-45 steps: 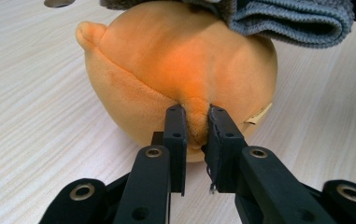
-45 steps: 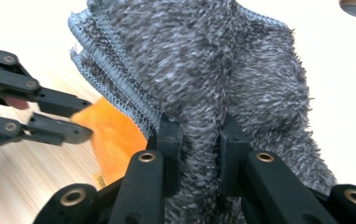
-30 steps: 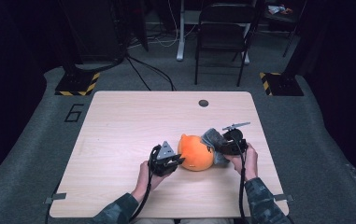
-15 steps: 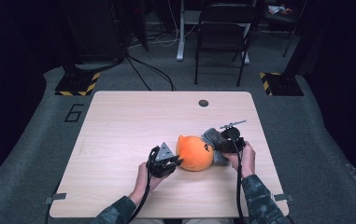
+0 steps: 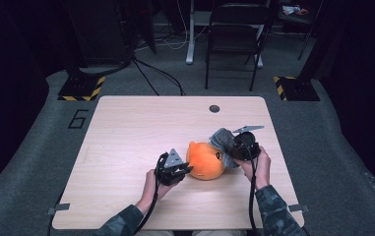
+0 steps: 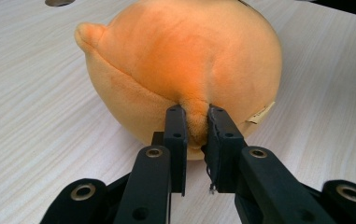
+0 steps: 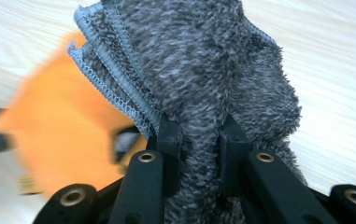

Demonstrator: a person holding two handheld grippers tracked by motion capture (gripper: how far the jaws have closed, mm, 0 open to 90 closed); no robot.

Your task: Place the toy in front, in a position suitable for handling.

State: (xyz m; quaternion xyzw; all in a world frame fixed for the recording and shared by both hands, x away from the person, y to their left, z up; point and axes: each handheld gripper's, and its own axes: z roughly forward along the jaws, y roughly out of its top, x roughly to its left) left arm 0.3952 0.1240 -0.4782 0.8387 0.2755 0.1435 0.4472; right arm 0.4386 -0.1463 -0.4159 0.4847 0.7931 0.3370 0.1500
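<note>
Both tools grip: the left tool [image 6: 192, 128] pinches a fold of the orange plush [image 5: 204, 160] on the tabletop [image 5: 126, 132], the right tool [image 7: 199, 133] pinches the grey cloth [image 5: 223, 139] against the plush's far side, so tugging could tear free the thin fold.

My left gripper [image 6: 196, 122], matt black plastic with brass-coloured rivets, is pinching a fold of the plush [image 6: 185, 65], a soft, short-piled orange fabric bearing a small paper-like tag. My right gripper [image 7: 199, 135] is clamping the cloth [image 7: 203, 70], shaggy grey terry with stitched edges. The table [image 5: 140, 128] is showing smooth, pale wood-grain laminate.
</note>
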